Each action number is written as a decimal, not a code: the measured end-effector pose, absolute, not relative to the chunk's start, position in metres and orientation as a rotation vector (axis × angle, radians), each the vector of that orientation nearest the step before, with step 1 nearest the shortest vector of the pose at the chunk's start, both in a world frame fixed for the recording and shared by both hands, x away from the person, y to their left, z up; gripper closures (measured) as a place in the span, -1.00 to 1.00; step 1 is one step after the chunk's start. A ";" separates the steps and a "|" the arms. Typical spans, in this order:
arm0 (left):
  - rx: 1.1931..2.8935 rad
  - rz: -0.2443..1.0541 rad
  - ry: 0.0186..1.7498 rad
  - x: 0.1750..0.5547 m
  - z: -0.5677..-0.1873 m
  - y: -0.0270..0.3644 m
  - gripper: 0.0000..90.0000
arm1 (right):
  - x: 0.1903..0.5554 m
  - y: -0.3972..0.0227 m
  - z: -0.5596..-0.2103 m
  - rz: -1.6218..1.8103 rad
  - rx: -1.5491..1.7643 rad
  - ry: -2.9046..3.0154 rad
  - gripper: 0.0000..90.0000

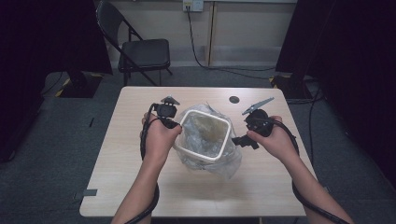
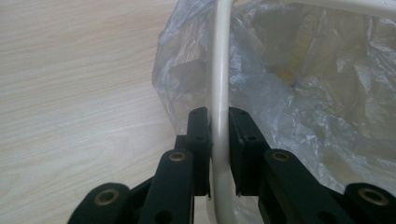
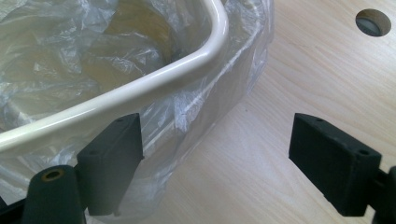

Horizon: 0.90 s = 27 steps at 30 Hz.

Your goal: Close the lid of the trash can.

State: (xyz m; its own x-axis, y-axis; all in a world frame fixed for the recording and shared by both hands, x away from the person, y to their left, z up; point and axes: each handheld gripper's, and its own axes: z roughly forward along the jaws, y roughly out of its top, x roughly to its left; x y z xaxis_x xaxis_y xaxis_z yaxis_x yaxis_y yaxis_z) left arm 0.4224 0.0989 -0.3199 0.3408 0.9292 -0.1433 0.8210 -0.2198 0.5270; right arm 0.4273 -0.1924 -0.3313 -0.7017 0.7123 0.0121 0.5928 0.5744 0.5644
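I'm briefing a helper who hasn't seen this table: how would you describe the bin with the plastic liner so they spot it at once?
Find the light wooden table. At its middle, between the person's two hands, stands the cream bin with a rounded square rim, the left gripper clamped on that rim. It alone is wrapped in a clear crinkled plastic bag; the only other feature nearby is a small round hole.

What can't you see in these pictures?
- Bin bottom: high view, crumpled clear bag hides it.
- Bag's contents: right gripper view, too hazy through plastic.
- Bin's far rim: left gripper view, cut off by the top edge.
- Left gripper tips: high view, hand covers them.
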 end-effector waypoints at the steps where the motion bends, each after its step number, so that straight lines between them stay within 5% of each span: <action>1: 2.093 0.272 1.525 0.422 -0.320 0.098 0.77 | 0.427 -0.192 -0.332 0.806 1.091 2.591 -0.63; 27: 2.013 0.239 1.572 0.425 -0.309 0.092 0.77 | 0.426 -0.189 -0.328 0.785 1.071 2.591 -0.61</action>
State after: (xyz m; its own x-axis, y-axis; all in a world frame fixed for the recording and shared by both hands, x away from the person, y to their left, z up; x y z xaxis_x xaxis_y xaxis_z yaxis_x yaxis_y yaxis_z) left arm 0.4245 0.0923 -0.3093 0.2940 0.9348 -0.1995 0.8332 -0.1483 0.5328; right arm 0.4260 -0.1891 -0.3275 -0.7066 0.7076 -0.0075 0.5843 0.5894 0.5579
